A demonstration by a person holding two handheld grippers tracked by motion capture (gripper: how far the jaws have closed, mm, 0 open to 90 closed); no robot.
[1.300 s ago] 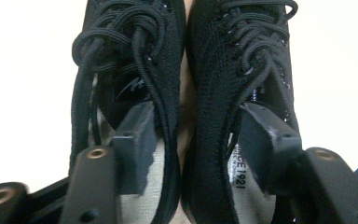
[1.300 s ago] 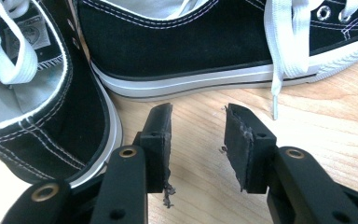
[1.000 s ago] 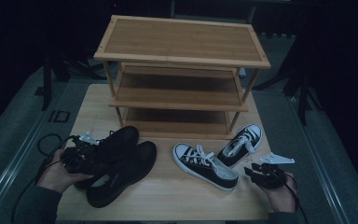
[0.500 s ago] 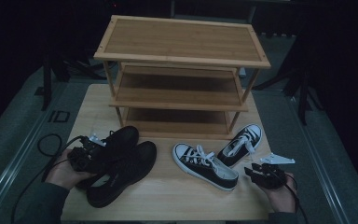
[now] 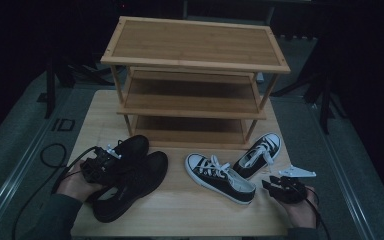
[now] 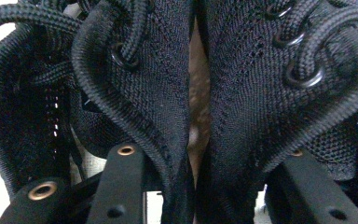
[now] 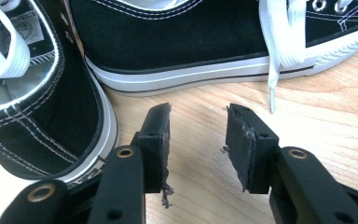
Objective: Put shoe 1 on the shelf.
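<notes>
Two black knit lace-up shoes point(image 5: 139, 181) lie side by side at the table's front left. My left gripper point(image 5: 104, 160) is on them, held by a hand. In the left gripper view its jaws stand on either side of the two shoes' adjoining walls point(image 6: 158, 79), pinching them together. Two black canvas sneakers with white laces lie at the front right, one point(image 5: 220, 177) nearer and one point(image 5: 258, 154) angled behind it. My right gripper point(image 5: 271, 184) sits just right of them, low over the wood. It point(image 7: 198, 126) is open with bare table between its pads, and the sneakers' heels point(image 7: 42, 107) lie just beyond it.
A three-tier wooden shoe rack point(image 5: 195, 50) stands at the back of the table point(image 5: 180, 217), its shelves bare. A black cable point(image 5: 50, 154) loops off the left edge. Dark floor surrounds the table.
My left gripper has moved right and forward, further into the black shoes. The right gripper and the sneakers have stayed put.
</notes>
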